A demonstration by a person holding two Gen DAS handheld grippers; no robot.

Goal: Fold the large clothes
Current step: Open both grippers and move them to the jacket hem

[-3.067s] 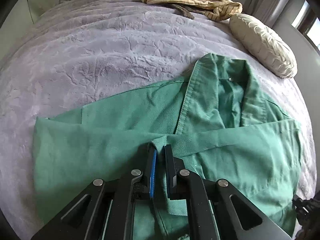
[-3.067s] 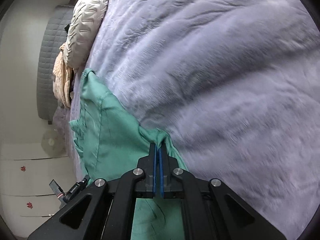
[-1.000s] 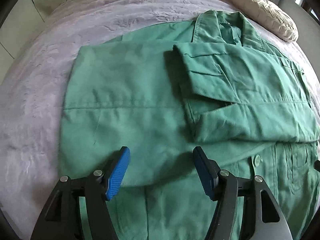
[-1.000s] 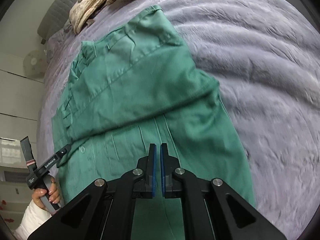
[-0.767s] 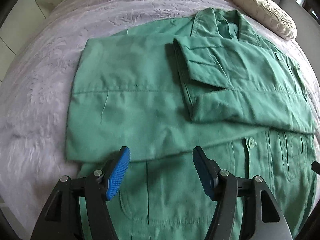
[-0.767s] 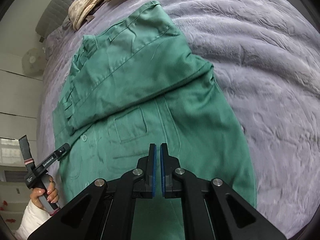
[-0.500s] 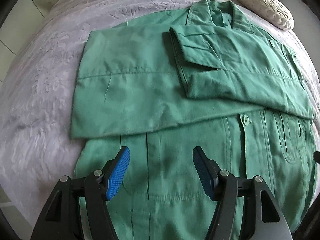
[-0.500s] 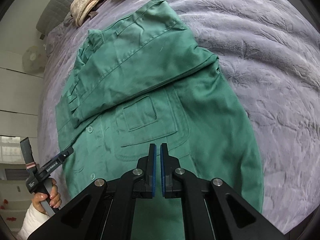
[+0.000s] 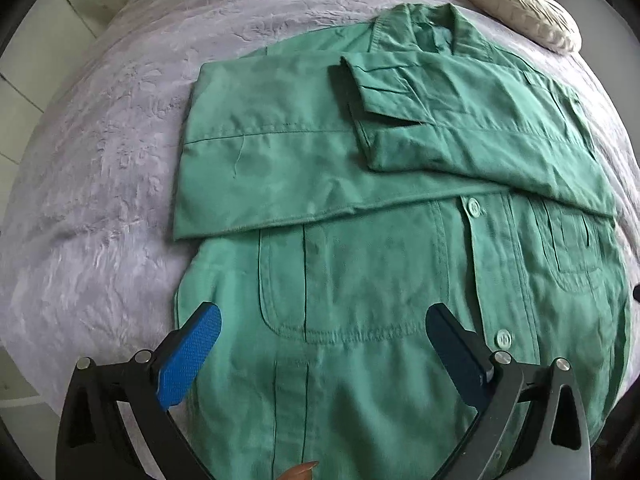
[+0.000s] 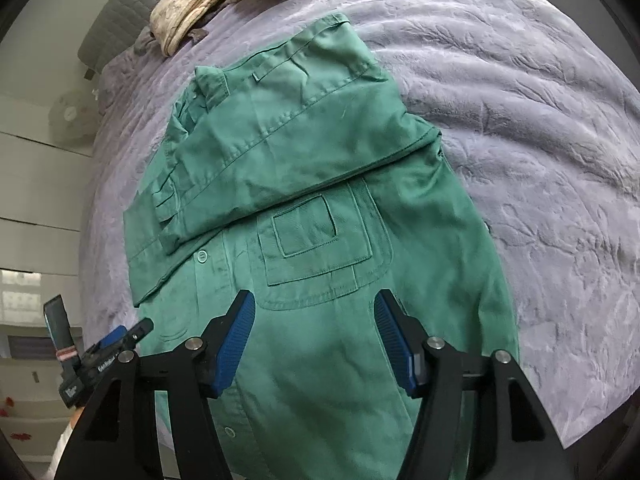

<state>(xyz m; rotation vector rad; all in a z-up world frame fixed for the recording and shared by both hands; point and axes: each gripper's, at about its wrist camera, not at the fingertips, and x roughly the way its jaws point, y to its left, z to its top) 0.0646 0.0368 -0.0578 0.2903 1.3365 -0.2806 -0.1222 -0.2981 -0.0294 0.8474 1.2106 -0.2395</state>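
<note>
A large green button shirt (image 9: 360, 208) lies flat on a lilac bed cover (image 9: 100, 160), collar at the far end, both sleeves folded across the chest. It also shows in the right wrist view (image 10: 304, 208). My left gripper (image 9: 322, 330) is open and empty, hovering over the shirt's lower left part with its patch pocket. My right gripper (image 10: 314, 318) is open and empty above the lower right part, just below the other pocket (image 10: 316, 244). The left gripper (image 10: 100, 354) shows at the lower left of the right wrist view.
A cream pillow (image 9: 520, 4) and a beige bundle of cloth (image 10: 192, 12) lie at the head of the bed. A grey headboard (image 10: 116, 28) stands behind. The bed's near edge (image 9: 36, 364) falls off at the lower left.
Both grippers have drawn back toward the shirt's hem, so more of the lower shirt shows. My right gripper has opened from shut. The left gripper stays open.
</note>
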